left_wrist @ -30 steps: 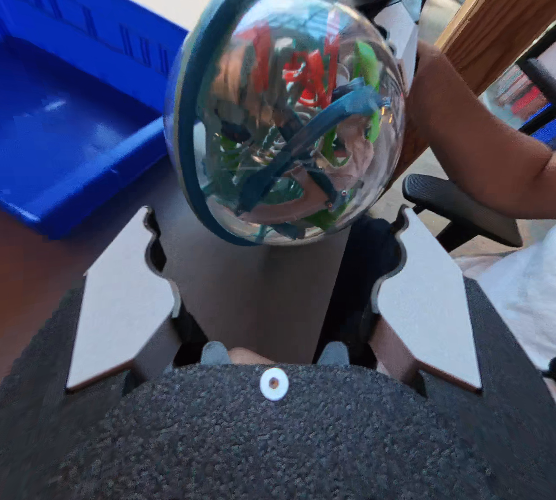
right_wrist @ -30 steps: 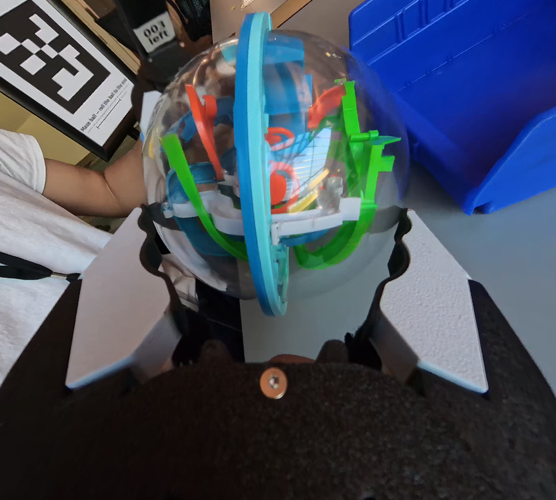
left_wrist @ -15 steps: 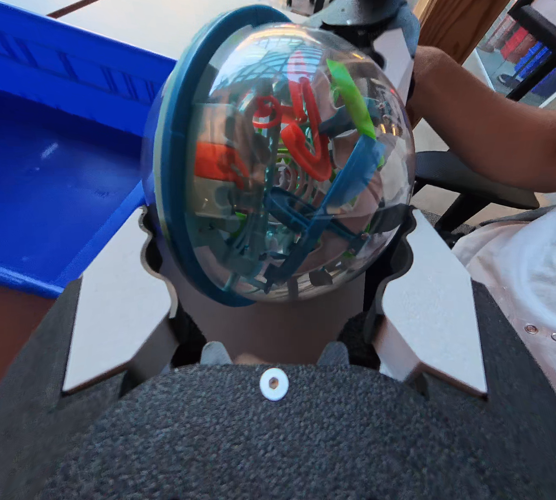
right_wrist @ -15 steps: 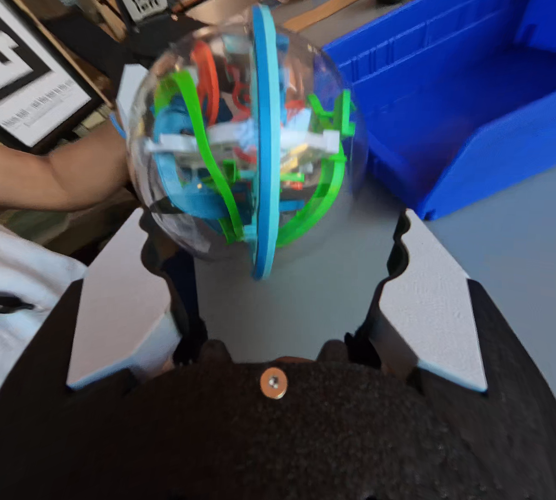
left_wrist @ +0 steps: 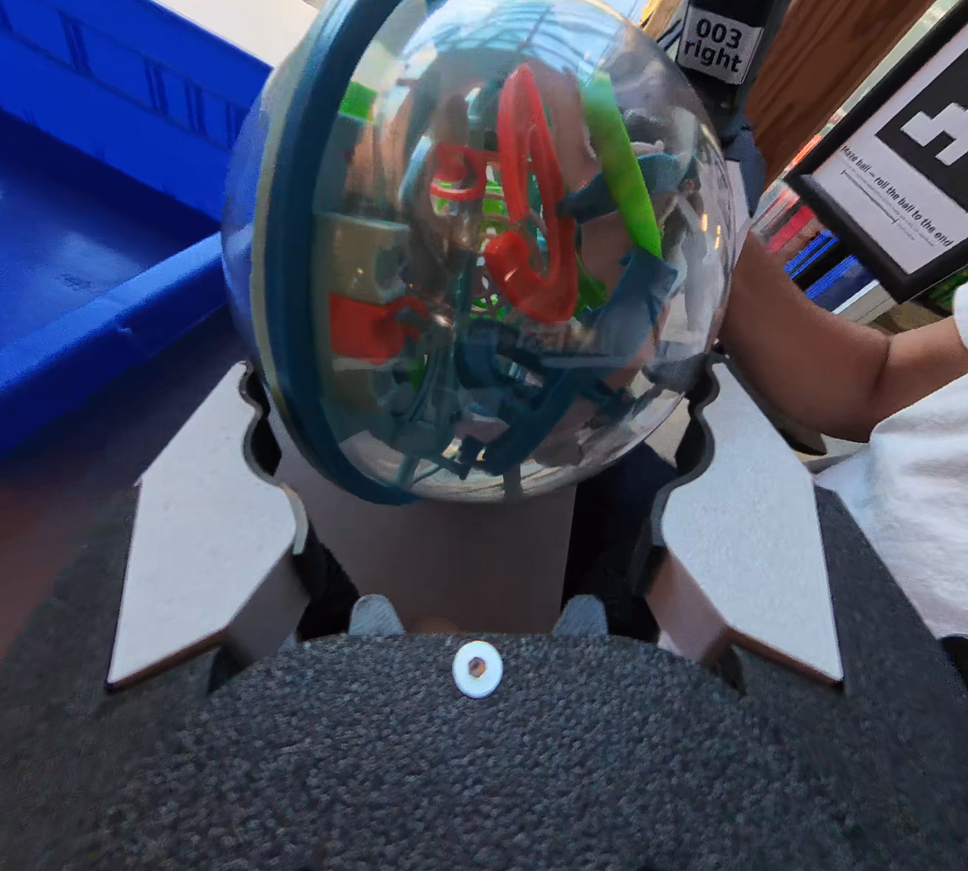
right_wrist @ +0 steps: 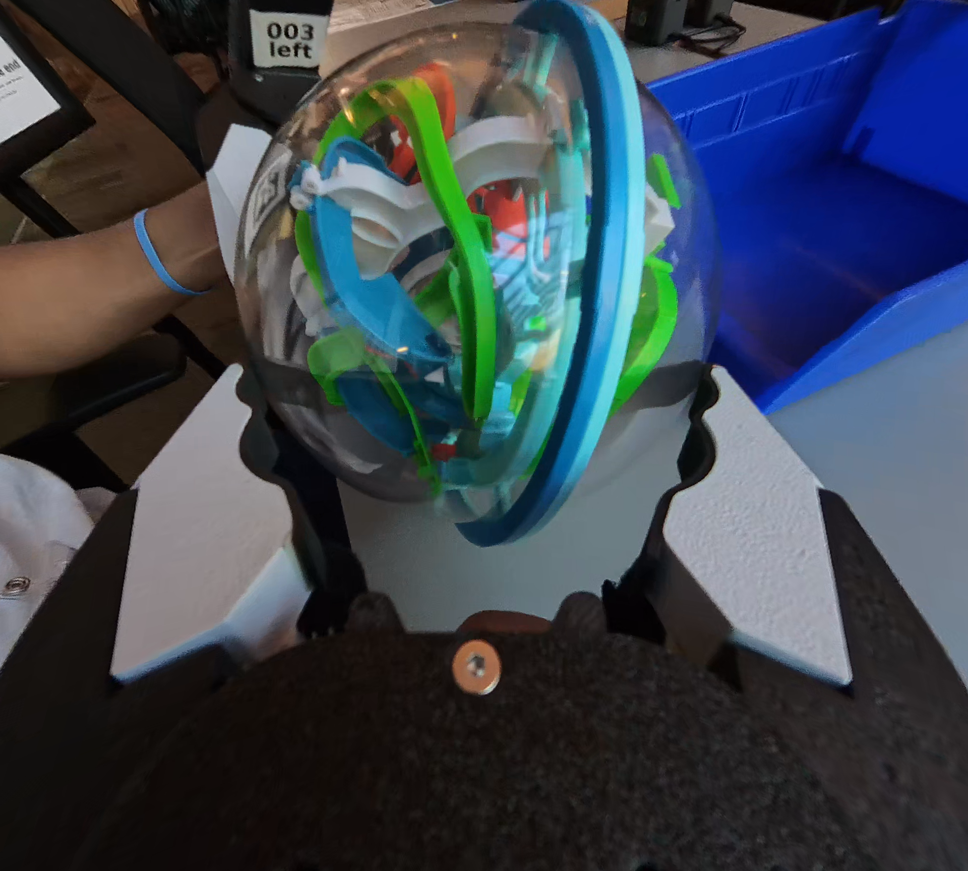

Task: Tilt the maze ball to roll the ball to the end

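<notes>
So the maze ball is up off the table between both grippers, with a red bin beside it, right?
Nearly. The bin is blue, not red; the right wrist view shows it beside the maze ball. The ball is indeed between the left gripper and right gripper.

The blue bin [left_wrist: 105,196] is cut off at the left edge; the maze ball [right_wrist: 471,269] hides the left gripper's [right_wrist: 220,196] fingertips.

The left gripper [left_wrist: 479,364] and the right gripper [right_wrist: 474,384] face each other, jaws spread wide, both clamping the maze ball [left_wrist: 471,238]. A bare forearm [left_wrist: 806,348] enters from 3 o'clock behind the right gripper.
</notes>
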